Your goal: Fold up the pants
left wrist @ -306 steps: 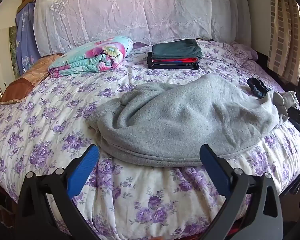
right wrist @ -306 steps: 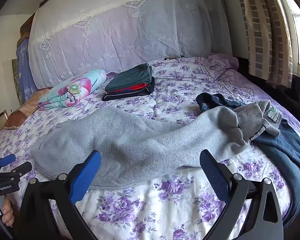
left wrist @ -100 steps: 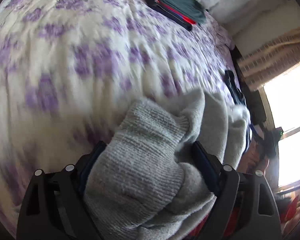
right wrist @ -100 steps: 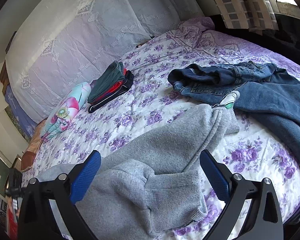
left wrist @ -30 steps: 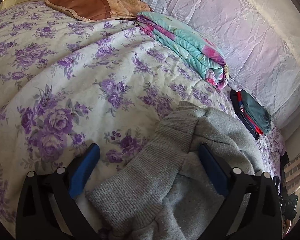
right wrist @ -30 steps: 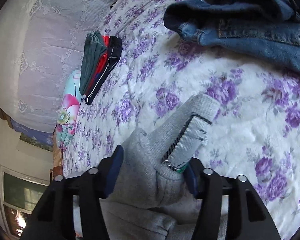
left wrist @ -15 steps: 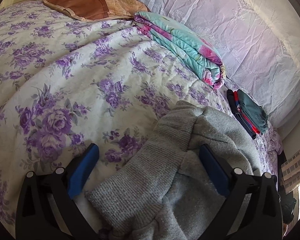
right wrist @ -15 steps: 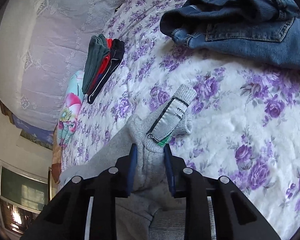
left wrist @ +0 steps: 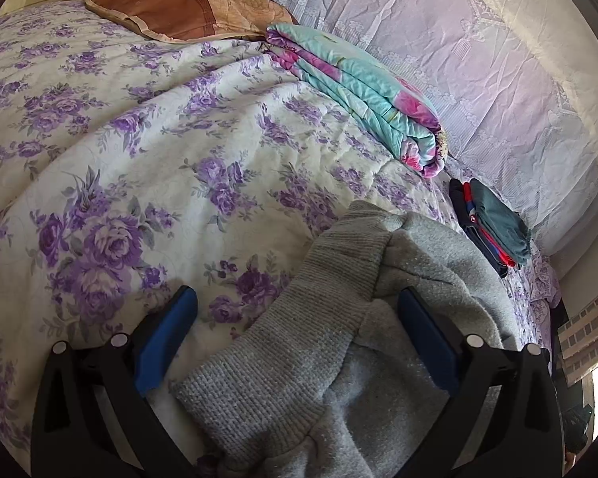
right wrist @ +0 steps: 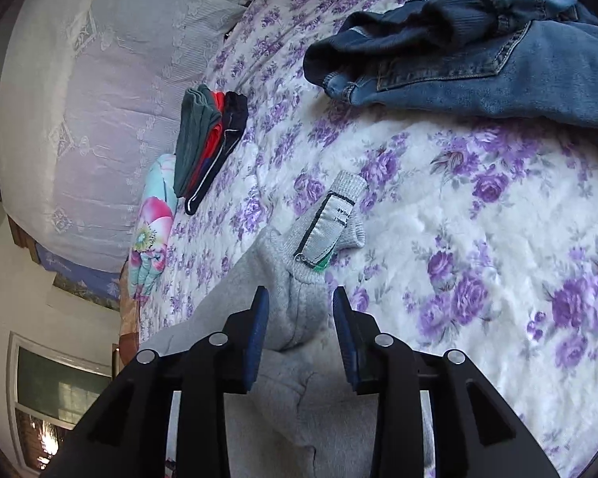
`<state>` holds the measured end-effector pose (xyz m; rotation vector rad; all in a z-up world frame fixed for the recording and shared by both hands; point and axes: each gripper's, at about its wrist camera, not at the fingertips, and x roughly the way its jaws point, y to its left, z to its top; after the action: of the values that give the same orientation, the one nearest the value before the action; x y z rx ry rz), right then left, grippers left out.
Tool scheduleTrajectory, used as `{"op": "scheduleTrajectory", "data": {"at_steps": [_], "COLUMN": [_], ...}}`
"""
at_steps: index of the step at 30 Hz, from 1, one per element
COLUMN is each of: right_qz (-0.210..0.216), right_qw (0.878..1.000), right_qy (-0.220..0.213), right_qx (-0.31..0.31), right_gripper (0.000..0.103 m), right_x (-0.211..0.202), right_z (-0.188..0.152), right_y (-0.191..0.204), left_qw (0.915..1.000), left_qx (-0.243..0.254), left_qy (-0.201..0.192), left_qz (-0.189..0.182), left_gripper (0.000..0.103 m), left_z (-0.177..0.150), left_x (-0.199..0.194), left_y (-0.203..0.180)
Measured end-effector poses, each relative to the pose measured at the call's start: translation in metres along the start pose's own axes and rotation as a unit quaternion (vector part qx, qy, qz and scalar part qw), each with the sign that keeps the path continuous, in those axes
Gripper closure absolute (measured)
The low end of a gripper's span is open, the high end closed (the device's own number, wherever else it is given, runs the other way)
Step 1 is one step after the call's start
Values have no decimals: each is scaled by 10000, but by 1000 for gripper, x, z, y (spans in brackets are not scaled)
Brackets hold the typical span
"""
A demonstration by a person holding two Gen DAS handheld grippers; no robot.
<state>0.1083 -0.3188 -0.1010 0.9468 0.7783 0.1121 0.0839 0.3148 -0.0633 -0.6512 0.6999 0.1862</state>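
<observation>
Bed (left wrist: pixel 139 127) under a white quilt printed with purple roses; lace-covered headboard (left wrist: pixel 478 59) behind it. Brown pillow (left wrist: pixel 167 10) at the far corner in the left wrist view, and just beside it a folded turquoise blanket (left wrist: pixel 362 91) with pink flowers.

Small stack of folded clothes (right wrist: pixel 207 135), dark green over red over black, lies near the headboard, well apart from the work area. Crumpled blue jeans (right wrist: pixel 478 51) sit at the top right of the right wrist view, back pocket showing, apart from the grey fabric, with bare quilt between. Window (right wrist: pixel 56 394) at the lower left of that view.

Grey sweatpants (left wrist: pixel 339 358) lie bunched at the near edge of the bed. In the left wrist view a ribbed band runs up between the fingers, with fleecy fabric heaped to its right.

Left gripper (left wrist: pixel 299 326): jaws spread wide, blue pads clear of the cloth on the left; the right pad sits against the heap, not pinching. Released.

Right gripper (right wrist: pixel 297 322): jaws have just been easing apart from a tighter pinch, a fold of grey fabric between them. Narrow gaps show beside both pads, so the fold appears loose rather than clamped. Past the fingertips the sweatpants' ribbed band sticks up with a white sewn label (right wrist: pixel 331 231) and a green tab (right wrist: pixel 325 265) beneath it.

Nothing lies across either gripper's front but the grey cloth itself.
</observation>
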Motion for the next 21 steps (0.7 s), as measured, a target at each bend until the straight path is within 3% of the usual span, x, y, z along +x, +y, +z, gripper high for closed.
{"op": "scheduleTrajectory", "data": {"at_steps": [4, 9, 11, 13, 16, 18, 21], "right_qz": [30, 21, 44, 208, 387, 815, 1459], "right_qw": [9999, 9993, 9988, 9984, 9969, 9908, 9811], "right_qy": [115, 367, 462, 492, 57, -334, -634], "right_qx": [95, 42, -152, -174, -687, -1026, -1099], "right_gripper": [68, 61, 89, 90, 90, 91, 91], "right_x": [12, 45, 62, 75, 75, 53, 7], "right_z": [-2, -6, -2, 14, 52, 67, 73], "right_y": [-2, 14, 31, 53, 115, 159, 174], "left_qw": [10000, 10000, 10000, 10000, 10000, 10000, 10000], "left_qx": [0, 2, -1, 2, 2, 5, 19], "left_qy": [-4, 0, 5, 3, 1, -5, -19], "left_qz": [-5, 9, 9, 12, 1, -3, -58], "left_gripper": [5, 5, 5, 5, 5, 5, 5], "left_z": [0, 0, 0, 0, 0, -1, -2], "left_x": [0, 0, 0, 0, 0, 0, -2], "left_y": [0, 0, 1, 0, 1, 0, 0]}}
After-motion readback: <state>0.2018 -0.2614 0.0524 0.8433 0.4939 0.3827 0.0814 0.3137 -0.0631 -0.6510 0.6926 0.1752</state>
